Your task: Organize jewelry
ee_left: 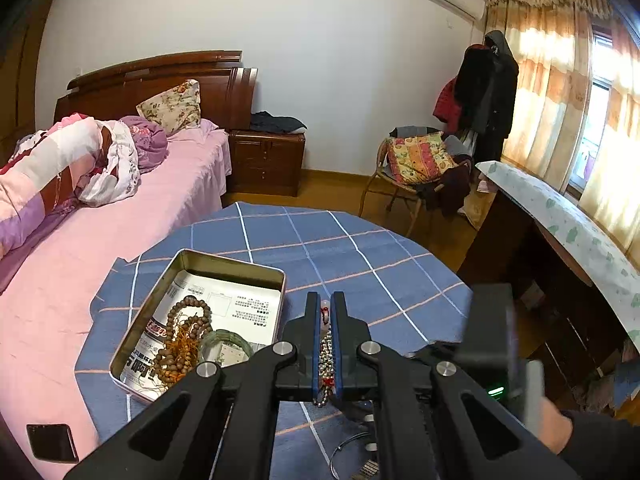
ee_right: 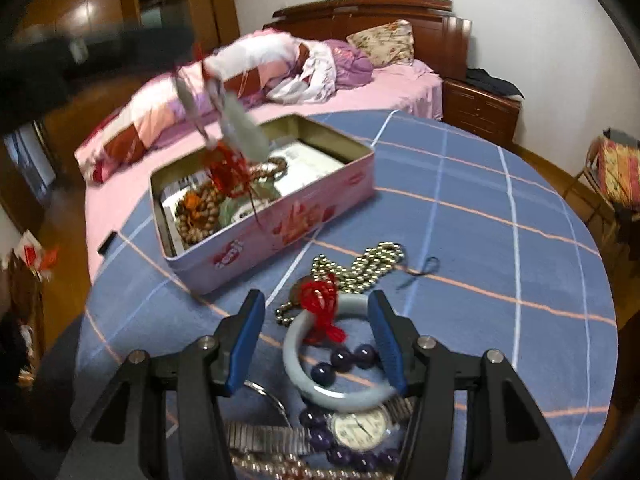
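Observation:
My left gripper (ee_left: 327, 305) is shut on a silver bead necklace (ee_left: 325, 354) with red knots and a pale pendant; in the right wrist view it hangs blurred above the tin, pendant (ee_right: 244, 130) and red tassel (ee_right: 226, 172) dangling. The open pink tin (ee_left: 224, 268) (ee_right: 280, 224) holds a brown bead string (ee_left: 182, 336) and a green bangle (ee_left: 224, 340). My right gripper (ee_right: 316, 304) is open above a pale jade bangle (ee_right: 296, 364) with a red knot (ee_right: 320, 304), on the blue checked tablecloth (ee_right: 480, 240). Purple beads (ee_right: 344, 360), a gold bead chain (ee_right: 360, 268) and a wristwatch (ee_right: 360, 428) lie around it.
A bed with pink sheet (ee_left: 120, 220) lies left of the round table. A dark phone (ee_left: 52, 442) lies on the bed edge. A thin silver ring (ee_left: 352, 440) lies on the cloth. A chair (ee_left: 416, 168) and a desk (ee_left: 560, 220) stand to the right.

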